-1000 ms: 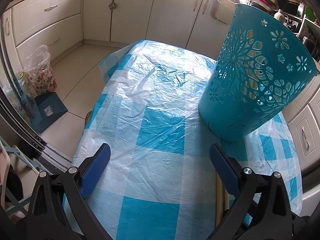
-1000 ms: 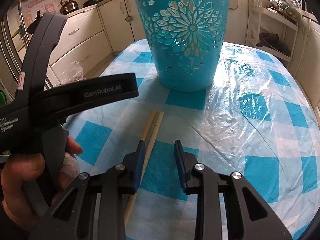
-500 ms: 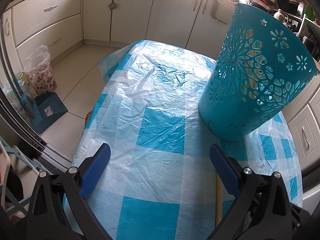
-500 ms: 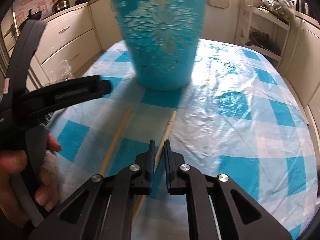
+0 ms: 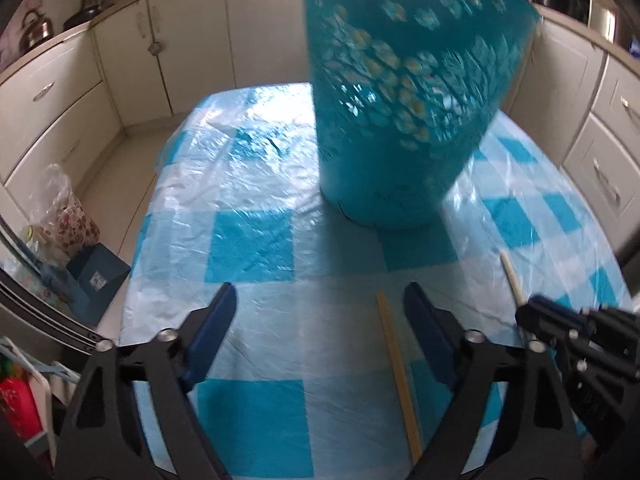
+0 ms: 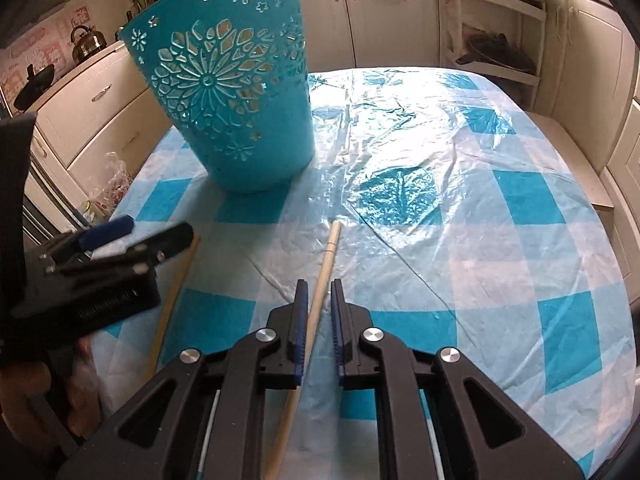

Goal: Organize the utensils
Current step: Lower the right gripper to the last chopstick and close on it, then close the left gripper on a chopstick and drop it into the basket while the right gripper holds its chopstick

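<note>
A teal cut-out basket (image 5: 404, 92) (image 6: 228, 92) stands upright on the checked table. One wooden chopstick (image 6: 324, 268) runs between my right gripper's (image 6: 319, 292) narrow jaws, which are shut on it. It shows in the left wrist view (image 5: 511, 276) entering the right gripper (image 5: 536, 316). A second chopstick (image 5: 396, 368) (image 6: 174, 292) lies flat on the cloth, between my left gripper's (image 5: 320, 312) wide-open blue fingers, closer to the right finger (image 5: 424, 320). The left gripper (image 6: 132, 236) is empty.
The table wears a blue-and-white checked plastic cloth (image 6: 460, 208). Cream kitchen cabinets (image 5: 132, 64) surround it. A plastic bag (image 5: 60, 208) and a blue dustpan (image 5: 96, 272) sit on the floor at the left. A shelf rack (image 6: 500, 40) stands behind the table.
My right gripper closed on one chopstick and pulled it away to the right from the other. My left gripper swung right, bringing the second chopstick between its open fingers.
</note>
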`<state>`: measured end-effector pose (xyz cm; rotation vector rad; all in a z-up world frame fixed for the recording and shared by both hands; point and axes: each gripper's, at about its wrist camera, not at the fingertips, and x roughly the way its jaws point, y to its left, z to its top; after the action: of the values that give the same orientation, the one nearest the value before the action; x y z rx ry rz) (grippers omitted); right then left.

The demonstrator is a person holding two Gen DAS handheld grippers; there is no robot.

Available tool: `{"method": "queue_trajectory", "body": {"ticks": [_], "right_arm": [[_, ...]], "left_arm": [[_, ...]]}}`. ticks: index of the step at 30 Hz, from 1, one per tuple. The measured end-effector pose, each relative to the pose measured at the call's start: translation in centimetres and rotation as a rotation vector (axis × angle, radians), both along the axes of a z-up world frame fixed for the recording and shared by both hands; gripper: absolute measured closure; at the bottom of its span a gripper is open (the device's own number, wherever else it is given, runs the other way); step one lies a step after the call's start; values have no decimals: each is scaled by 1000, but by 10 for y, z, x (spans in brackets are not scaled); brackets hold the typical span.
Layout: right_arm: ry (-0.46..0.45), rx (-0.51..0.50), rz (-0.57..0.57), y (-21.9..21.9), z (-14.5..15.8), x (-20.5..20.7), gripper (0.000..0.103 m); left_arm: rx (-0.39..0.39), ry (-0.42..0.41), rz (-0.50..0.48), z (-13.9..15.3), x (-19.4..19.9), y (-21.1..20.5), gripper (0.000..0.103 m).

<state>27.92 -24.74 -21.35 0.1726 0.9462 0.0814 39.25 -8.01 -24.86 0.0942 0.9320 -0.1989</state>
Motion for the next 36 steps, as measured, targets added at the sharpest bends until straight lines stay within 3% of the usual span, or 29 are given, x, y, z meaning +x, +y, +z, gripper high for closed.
{"method": "queue_trajectory", "body": {"ticks": [4,6,8,9,12,13,15,17,19,23,29,34,36], "right_arm": [[-4,20,0,-1,0,4,89],[-4,19,5,0,1,5,89],[-3,25,7,-1,0,7,89],[-4,37,6,-3,-1,8,89],[-11,59,9,-5,-1,7,89],[-11,63,9,-6,-1,7,89],[-12,79,10,-8,-1,6,89],[-13,91,9,-10,-1,5,89],[-13,107,5,-12,-2,5,89],[-10,126,-4,-13,-2,5,89],[-14,128,-7,-13,-2,4,89],[-17,131,-6,-14,-3,4,89],[-14,133,-3,-14,-2,5,89]], "left_arm": [[73,-10,-42,5,-8,-16,42],[83,35,-72,0,-10,-24,70],[65,45,-90,-2,-12,-28,85],[66,51,-111,-1,-13,-32,97],[34,86,-126,1,-12,-33,99],[-26,108,-140,5,-11,-28,99],[-58,76,-165,19,-21,-25,99],[-181,33,-223,50,-31,-17,99],[-280,-70,-259,97,-37,-7,99],[-366,-279,-237,173,-25,3,99],[-397,-549,-68,233,15,-3,99],[-376,-734,135,236,40,-4,98],[-368,-754,178,232,49,-3,98]]}}
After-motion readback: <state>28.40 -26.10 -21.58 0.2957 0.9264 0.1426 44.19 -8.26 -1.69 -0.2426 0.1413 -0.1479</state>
